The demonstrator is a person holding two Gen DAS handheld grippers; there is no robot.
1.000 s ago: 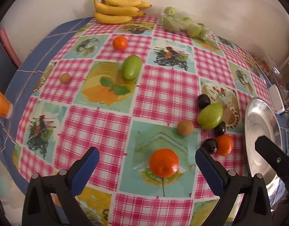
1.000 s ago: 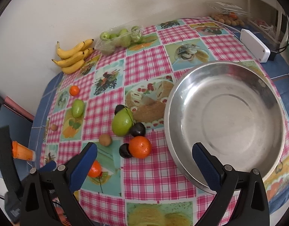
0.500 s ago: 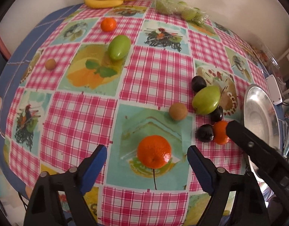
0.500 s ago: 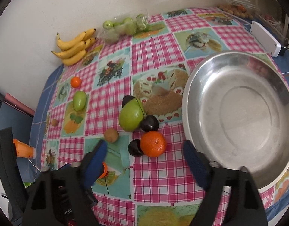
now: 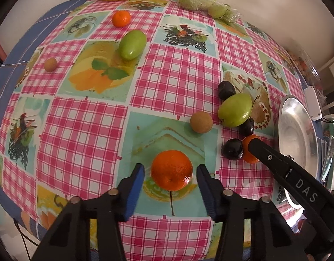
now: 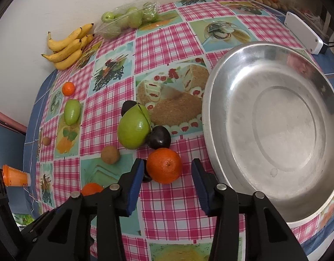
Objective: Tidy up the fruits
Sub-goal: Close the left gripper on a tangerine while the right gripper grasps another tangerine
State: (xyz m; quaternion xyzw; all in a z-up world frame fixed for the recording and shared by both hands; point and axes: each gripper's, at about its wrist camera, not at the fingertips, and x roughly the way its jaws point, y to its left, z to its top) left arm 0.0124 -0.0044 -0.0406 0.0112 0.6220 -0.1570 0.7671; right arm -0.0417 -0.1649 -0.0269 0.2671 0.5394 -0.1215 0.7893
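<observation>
Right wrist view alone showed the whole steel bowl [image 6: 275, 117]; the left view caught just its rim, with the right claw's finger crossing in. Left claw [image 5: 170, 174] sat low over the table [image 5: 173, 71], jaws open around an orange [image 5: 171, 173], pads not touching. Right claw [image 6: 167, 174] likewise open, bracketing a second orange [image 6: 164, 165] beside the bowl.

— Lighting? 
— Bright, even, diffuse; shadows under fruit are soft and short. Mild glare on the steel bowl [image 6: 275, 117] and the nearest orange [image 5: 171, 173].
— Image quality? 
— Sharp centrally; strong fisheye bending, dark vignette at corners.
</observation>
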